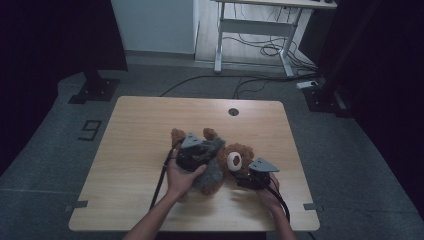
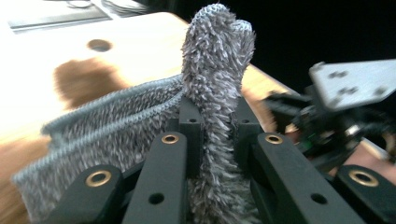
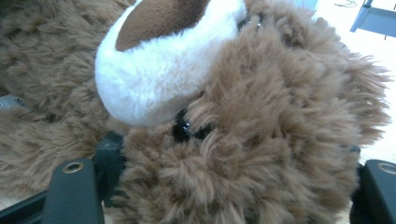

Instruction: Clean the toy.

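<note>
High view: brown teddy bear (image 1: 235, 162) lying on table (image 1: 135, 130) just past centre toward 5 o'clock. Left gripper (image 1: 192, 156) clamped on bear's grey fuzzy garment (image 2: 217, 70), at bear's 9 o'clock. Right gripper (image 1: 252, 179) at 4 o'clock, jaws bracketing bear's head (image 3: 261, 140), grip uncertain.

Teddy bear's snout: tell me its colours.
The snout is white plush with a brown nose patch on top, clearest in the right gripper view; the teddy bear is brown.

A brown plush teddy bear (image 1: 235, 160) with a white muzzle lies just below frame centre on the tabletop (image 1: 135, 130), its fuzzy grey garment (image 1: 212, 172) bunched leftward.
</note>
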